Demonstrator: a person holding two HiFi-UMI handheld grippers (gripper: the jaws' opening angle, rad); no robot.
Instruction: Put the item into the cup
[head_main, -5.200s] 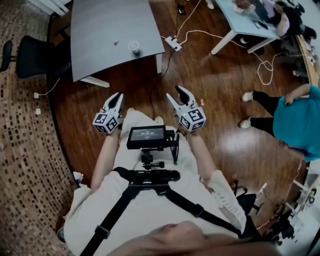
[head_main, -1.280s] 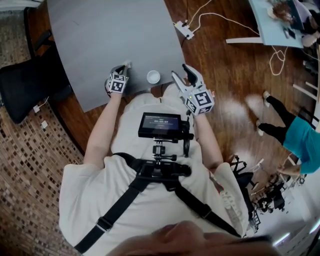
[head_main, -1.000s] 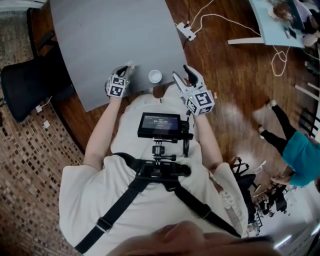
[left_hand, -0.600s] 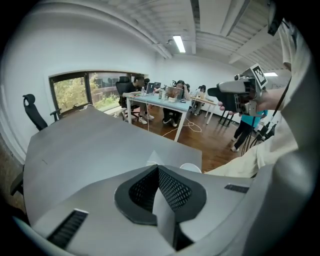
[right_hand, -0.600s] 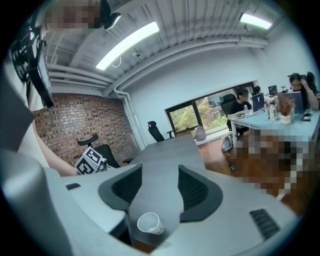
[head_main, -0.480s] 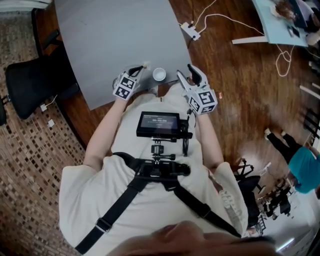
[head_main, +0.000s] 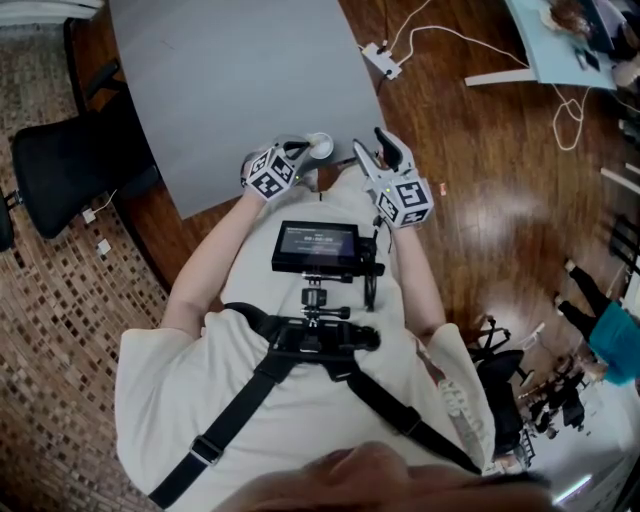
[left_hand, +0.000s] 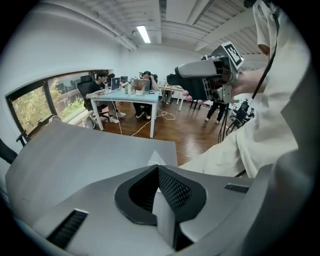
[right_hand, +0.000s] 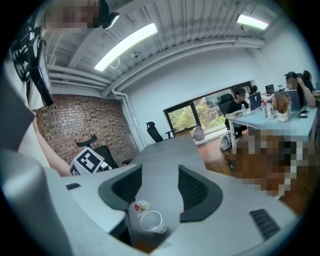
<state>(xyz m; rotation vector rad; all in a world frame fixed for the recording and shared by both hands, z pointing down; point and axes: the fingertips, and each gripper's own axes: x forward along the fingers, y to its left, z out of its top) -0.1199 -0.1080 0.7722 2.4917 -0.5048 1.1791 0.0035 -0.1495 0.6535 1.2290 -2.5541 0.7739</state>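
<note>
A white paper cup (head_main: 321, 146) stands near the front edge of the grey table (head_main: 230, 70). My left gripper (head_main: 303, 150) reaches in from the left, its tips at the cup's rim. It is shut on the item (left_hand: 156, 158), a small white packet that peeks out past the closed tips (left_hand: 156, 167). In the right gripper view the packet (right_hand: 142, 205), with a red tag, hangs right beside the cup's rim (right_hand: 152, 222). My right gripper (head_main: 368, 145) hovers just right of the cup, open (right_hand: 160, 185), with nothing between its pads.
A black office chair (head_main: 60, 165) stands left of the table. A power strip with white cables (head_main: 385, 62) lies on the wooden floor to the right. Another desk (head_main: 570, 40) is at the far right, with people seated there (left_hand: 125, 87).
My left gripper has carried the packet rightward along the table's front edge until its tips reach the cup. The right gripper has hardly moved.
</note>
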